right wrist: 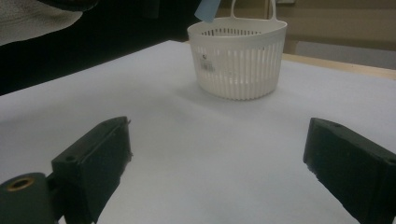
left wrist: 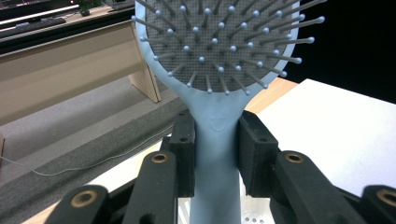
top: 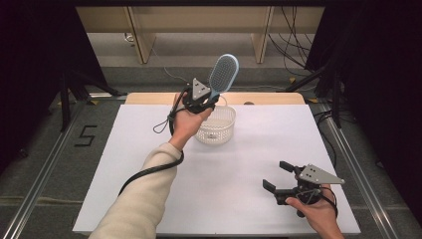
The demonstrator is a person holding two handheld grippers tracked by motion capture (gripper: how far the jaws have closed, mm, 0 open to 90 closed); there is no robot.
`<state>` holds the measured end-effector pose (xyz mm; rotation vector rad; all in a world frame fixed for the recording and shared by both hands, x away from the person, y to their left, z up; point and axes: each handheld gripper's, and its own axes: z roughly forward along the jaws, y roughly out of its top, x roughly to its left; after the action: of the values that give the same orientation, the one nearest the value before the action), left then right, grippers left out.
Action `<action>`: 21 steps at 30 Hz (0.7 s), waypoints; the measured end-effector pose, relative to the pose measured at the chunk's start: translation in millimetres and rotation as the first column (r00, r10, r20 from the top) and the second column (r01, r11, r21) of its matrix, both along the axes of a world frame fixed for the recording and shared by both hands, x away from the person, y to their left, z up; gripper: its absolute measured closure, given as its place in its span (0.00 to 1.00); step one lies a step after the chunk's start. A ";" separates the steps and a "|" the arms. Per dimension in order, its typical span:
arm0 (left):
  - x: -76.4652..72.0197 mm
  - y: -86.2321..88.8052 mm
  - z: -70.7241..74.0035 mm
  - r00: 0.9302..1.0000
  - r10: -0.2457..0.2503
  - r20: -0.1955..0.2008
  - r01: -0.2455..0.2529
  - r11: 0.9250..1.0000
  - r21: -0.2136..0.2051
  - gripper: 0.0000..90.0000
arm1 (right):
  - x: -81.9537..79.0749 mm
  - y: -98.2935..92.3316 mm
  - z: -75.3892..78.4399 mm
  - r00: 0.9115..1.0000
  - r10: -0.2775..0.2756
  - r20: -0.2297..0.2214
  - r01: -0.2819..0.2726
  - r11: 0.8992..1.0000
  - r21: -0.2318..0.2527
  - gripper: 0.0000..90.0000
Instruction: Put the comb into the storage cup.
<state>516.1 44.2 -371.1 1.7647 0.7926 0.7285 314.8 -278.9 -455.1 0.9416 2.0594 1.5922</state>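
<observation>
- Your left gripper view shows its jaws clamped on the light blue hairbrush handle, bristles facing the camera.
- The high view shows the brush raised above the white basket.
- Your right gripper rests low near the table's front edge, jaws spread wide, holding nothing.

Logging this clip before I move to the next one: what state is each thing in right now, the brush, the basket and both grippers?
Hairbrush: held by its handle, head up, above the basket.
Basket: upright on the white table, handle raised; whether anything lies inside cannot be told.
Left gripper: shut on the hairbrush handle, fingers pressing either side.
Right gripper: open, nothing between its fingers, low over the table.
</observation>
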 end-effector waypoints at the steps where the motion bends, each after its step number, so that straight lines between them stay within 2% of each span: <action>1: 0.2 -0.2 0.0 1.000 0.000 0.001 0.000 1.000 0.000 0.78 | 0.0 0.0 0.0 1.000 0.000 0.000 0.000 1.000 0.000 0.09; 21: 2.9 -1.1 -5.2 1.000 -0.013 0.000 0.013 1.000 -0.005 0.78 | 0.2 0.2 -0.5 1.000 0.002 -0.001 -0.002 1.000 0.001 0.09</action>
<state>519.0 43.1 -376.3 1.7639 0.7819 0.7178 315.1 -278.7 -455.6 0.9406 2.0616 1.5941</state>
